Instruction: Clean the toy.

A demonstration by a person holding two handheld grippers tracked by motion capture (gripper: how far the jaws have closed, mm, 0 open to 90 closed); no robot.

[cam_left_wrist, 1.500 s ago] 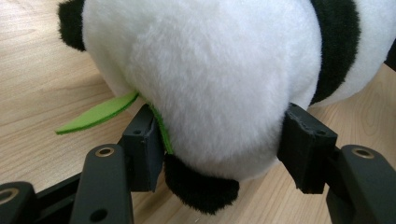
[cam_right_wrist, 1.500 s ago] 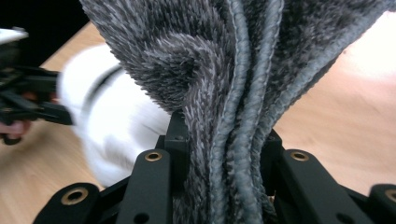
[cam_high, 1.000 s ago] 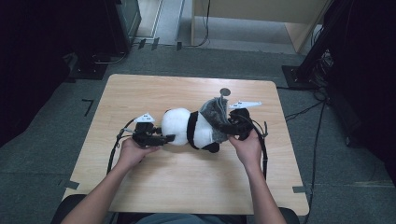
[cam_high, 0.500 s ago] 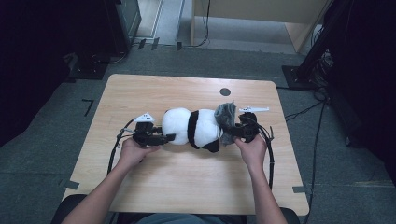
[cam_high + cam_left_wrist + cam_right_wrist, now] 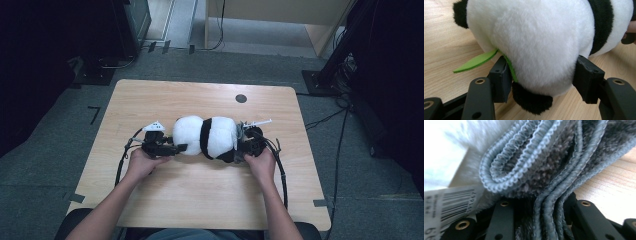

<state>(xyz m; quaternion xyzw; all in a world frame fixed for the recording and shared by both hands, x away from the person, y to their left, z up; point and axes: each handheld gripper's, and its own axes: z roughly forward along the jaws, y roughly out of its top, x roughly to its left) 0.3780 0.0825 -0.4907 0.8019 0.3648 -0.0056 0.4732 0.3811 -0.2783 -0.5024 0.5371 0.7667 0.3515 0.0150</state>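
**Plush panda held at both ends on the surface**

We see the plush panda lying on its side near the middle of the wooden surface. The left tongs clasp its white rounded end, one pad pressing each flank, beside a green felt leaf. At the opposite end, the right tongs pinch a folded grey cloth set against the panda; a barcode tag lies alongside.
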